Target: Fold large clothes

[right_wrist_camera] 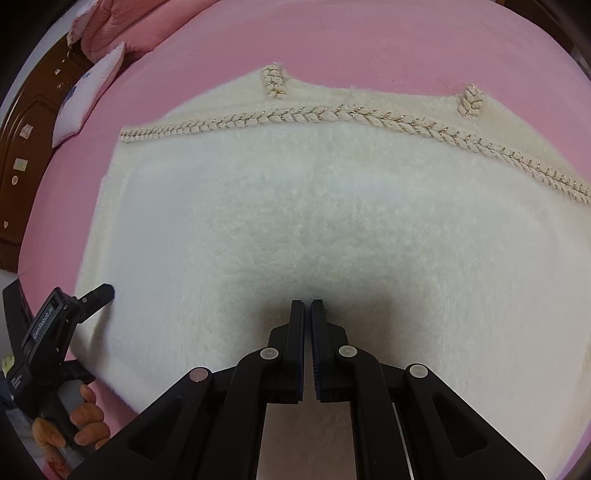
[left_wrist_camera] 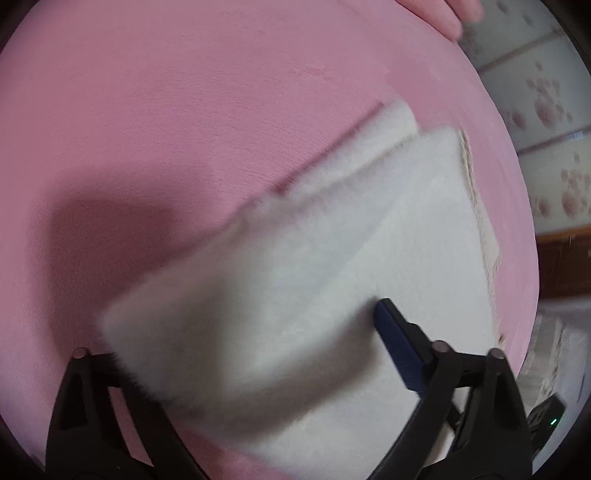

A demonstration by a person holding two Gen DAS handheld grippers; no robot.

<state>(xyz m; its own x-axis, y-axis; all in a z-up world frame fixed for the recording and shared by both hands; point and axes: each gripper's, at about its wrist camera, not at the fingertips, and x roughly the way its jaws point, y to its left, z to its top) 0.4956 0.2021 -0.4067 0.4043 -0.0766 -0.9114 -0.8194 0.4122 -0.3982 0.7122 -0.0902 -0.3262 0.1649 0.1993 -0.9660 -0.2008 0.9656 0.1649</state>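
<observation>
A white fluffy garment [right_wrist_camera: 295,221] with a braided cream trim [right_wrist_camera: 332,114] lies folded flat on the pink bed sheet [right_wrist_camera: 369,40]. My right gripper [right_wrist_camera: 307,306] is shut, its tips down on the garment's near middle, with no cloth seen between the pads. My left gripper [left_wrist_camera: 240,332] stands open wide at the garment's [left_wrist_camera: 351,229] edge. Its blue-padded finger [left_wrist_camera: 388,325] rests on top of the fleece, and the other finger is hidden under the blurred cloth corner. In the right wrist view the left gripper [right_wrist_camera: 99,293] is at the garment's left edge, held by a hand [right_wrist_camera: 85,417].
The pink sheet [left_wrist_camera: 166,110] spreads around the garment. A white pillow [right_wrist_camera: 88,92] and a pink quilt [right_wrist_camera: 110,29] lie at the far left by dark wooden furniture [right_wrist_camera: 22,155]. A paw-print panel [left_wrist_camera: 546,103] and a black device with a green light [left_wrist_camera: 550,417] are past the bed's edge.
</observation>
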